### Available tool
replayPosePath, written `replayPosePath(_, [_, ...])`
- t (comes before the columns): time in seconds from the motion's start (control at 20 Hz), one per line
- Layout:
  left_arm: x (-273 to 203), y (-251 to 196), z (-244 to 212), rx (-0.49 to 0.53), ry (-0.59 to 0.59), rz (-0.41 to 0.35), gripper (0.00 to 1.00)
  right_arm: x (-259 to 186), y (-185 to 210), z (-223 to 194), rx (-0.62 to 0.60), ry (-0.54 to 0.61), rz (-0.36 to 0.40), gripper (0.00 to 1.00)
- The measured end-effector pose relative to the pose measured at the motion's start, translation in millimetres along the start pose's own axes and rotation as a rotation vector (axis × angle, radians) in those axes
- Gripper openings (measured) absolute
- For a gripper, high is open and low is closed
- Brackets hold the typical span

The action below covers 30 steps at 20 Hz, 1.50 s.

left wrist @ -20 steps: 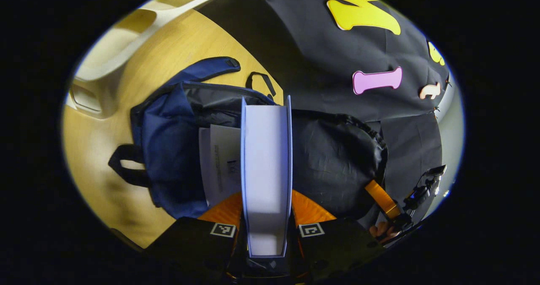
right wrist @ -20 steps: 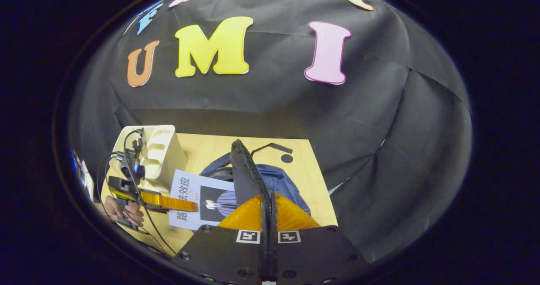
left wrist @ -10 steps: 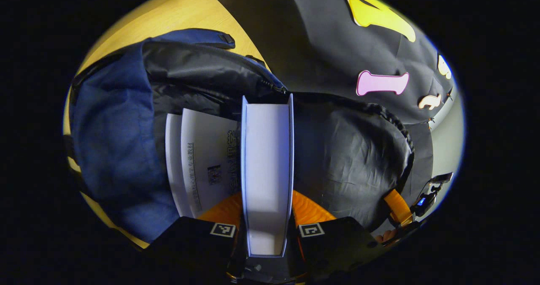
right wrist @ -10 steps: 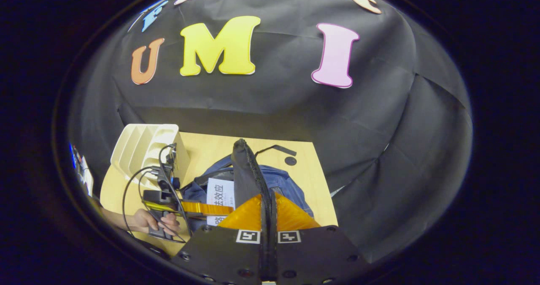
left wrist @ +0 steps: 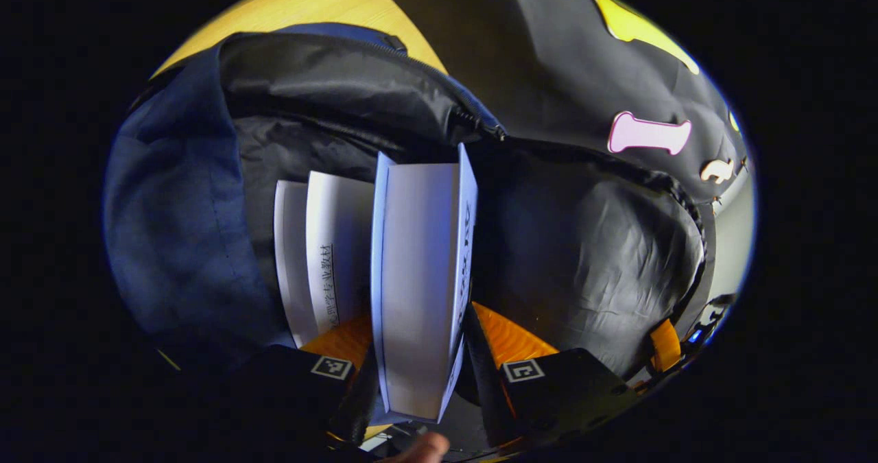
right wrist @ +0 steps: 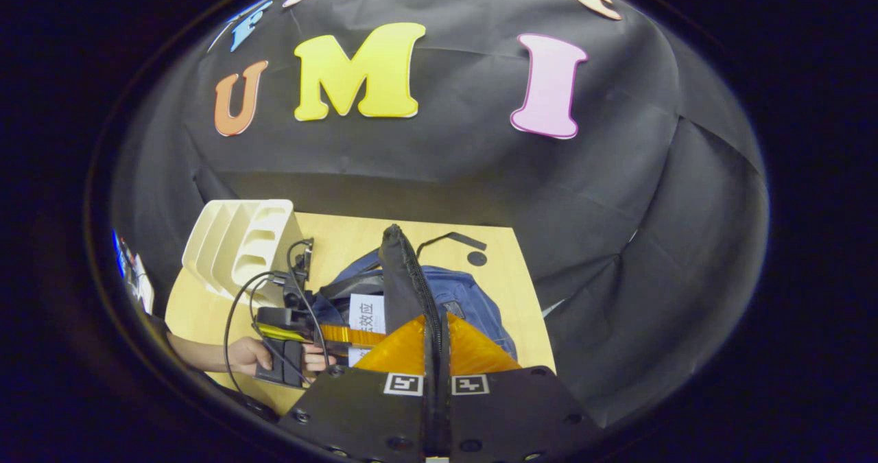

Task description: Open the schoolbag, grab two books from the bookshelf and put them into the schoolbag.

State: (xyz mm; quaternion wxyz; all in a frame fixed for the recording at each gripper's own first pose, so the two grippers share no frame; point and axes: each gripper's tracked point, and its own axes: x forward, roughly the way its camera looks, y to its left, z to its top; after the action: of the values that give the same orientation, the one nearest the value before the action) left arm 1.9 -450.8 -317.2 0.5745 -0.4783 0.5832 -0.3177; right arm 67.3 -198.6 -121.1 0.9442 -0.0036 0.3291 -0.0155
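Observation:
The blue schoolbag (left wrist: pixel 171 209) lies open on the table, its black flap (left wrist: pixel 590 243) lifted. A white book (left wrist: pixel 322 257) rests inside. A second book (left wrist: pixel 418 278) stands tilted in the opening between the fingers of my left gripper (left wrist: pixel 422 319), which is open, with a dark gap on the book's right side. In the right gripper view my right gripper (right wrist: pixel 433 326) is shut on the flap's zipper edge (right wrist: pixel 401 271) and holds it upright over the bag (right wrist: pixel 466 298). There the left gripper (right wrist: pixel 322 333) reaches into the bag beside the book (right wrist: pixel 363 309).
The white bookshelf rack (right wrist: pixel 240 250) stands at the table's far left corner. A person's hand (right wrist: pixel 247 357) holds the left gripper, with cables looping above it. The wooden table (right wrist: pixel 343 233) ends at the black cloth wall behind and to the right.
The left gripper went deeper into the bag with the book, then its fingers spread apart and the book tipped to one side. The right gripper kept holding the flap up.

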Motion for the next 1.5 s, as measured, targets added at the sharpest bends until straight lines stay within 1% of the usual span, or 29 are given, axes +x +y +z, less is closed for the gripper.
replayPosePath(0.05, [1.3,1.6,-3.9,0.017,0.028,0.032,0.68,0.5,0.0,-0.4,0.002,0.000,0.001,0.01])
replayPosePath(0.1, [0.6,2.4,-6.9,0.034,0.060,0.067,0.70,0.6,0.2,-1.0,0.004,0.000,0.001,0.03])
replayPosePath(0.15, [-0.1,1.3,-9.8,0.047,0.085,0.094,0.74,0.6,0.6,-1.1,0.004,0.000,0.003,0.00])
replayPosePath(0.2, [-0.6,1.1,-11.3,0.066,0.101,0.126,0.75,1.2,1.1,0.1,0.003,-0.002,0.003,0.00])
replayPosePath(0.25, [-4.3,1.8,-13.0,0.082,0.114,0.156,0.78,1.7,1.3,-0.5,0.002,-0.004,0.004,0.03])
replayPosePath(0.3, [-9.5,3.2,-15.6,0.096,0.126,0.185,0.79,1.6,2.4,0.3,0.002,-0.007,0.006,0.00])
replayPosePath(0.4, [-21.8,4.9,-18.5,0.121,0.141,0.245,0.84,2.7,3.9,-1.5,0.010,-0.007,0.012,0.00])
replayPosePath(0.45, [-30.9,7.4,-17.3,0.142,0.145,0.287,0.92,2.2,5.5,-3.0,0.015,-0.005,0.016,0.00])
replayPosePath(0.5, [-40.1,10.1,-16.0,0.164,0.142,0.327,0.94,2.8,7.0,-3.1,0.018,-0.007,0.018,0.00])
replayPosePath(0.55, [-50.0,9.8,-16.2,0.184,0.142,0.349,0.97,2.3,8.4,-4.6,0.020,-0.009,0.023,0.00])
replayPosePath(0.8, [-98.3,-4.6,-19.1,0.331,0.124,0.482,0.97,1.1,25.0,-4.3,0.033,-0.029,0.054,0.00])
replayPosePath(0.85, [-111.0,-6.3,-19.1,0.355,0.114,0.516,0.97,-0.8,28.3,-5.5,0.037,-0.032,0.060,0.03])
replayPosePath(0.9, [-122.7,-9.2,-19.3,0.379,0.104,0.541,0.97,-2.0,31.8,-6.7,0.044,-0.037,0.066,0.00])
replayPosePath(0.95, [-134.4,-12.3,-19.5,0.405,0.092,0.562,0.97,-2.1,35.7,-8.5,0.046,-0.040,0.071,0.00])
replayPosePath(1.0, [-149.6,-15.1,-17.7,0.437,0.072,0.587,1.00,-2.3,39.3,-10.4,0.044,-0.045,0.071,0.00])
replayPosePath(1.05, [-161.7,-17.7,-14.7,0.465,0.047,0.609,0.98,-2.8,43.0,-11.1,0.036,-0.051,0.069,0.01])
replayPosePath(1.15, [-190.6,-23.4,-5.8,0.532,-0.035,0.661,0.97,-6.2,52.7,-13.8,0.001,-0.065,0.061,0.01])
replayPosePath(1.25, [-218.4,-35.9,1.5,0.577,-0.130,0.680,0.97,-6.4,66.2,-16.9,-0.011,-0.072,0.067,0.01])
replayPosePath(1.35, [-248.5,-54.4,13.5,0.642,-0.232,0.713,0.97,-5.4,81.1,-23.3,-0.004,-0.072,0.078,0.00])
replayPosePath(1.45, [-284.8,-70.6,28.4,0.729,-0.361,0.744,0.97,-3.9,94.4,-32.1,-0.003,-0.065,0.081,0.00])
replayPosePath(1.5, [-299.4,-82.6,34.5,0.767,-0.430,0.754,1.00,-3.9,101.4,-35.3,-0.003,-0.061,0.087,0.01])
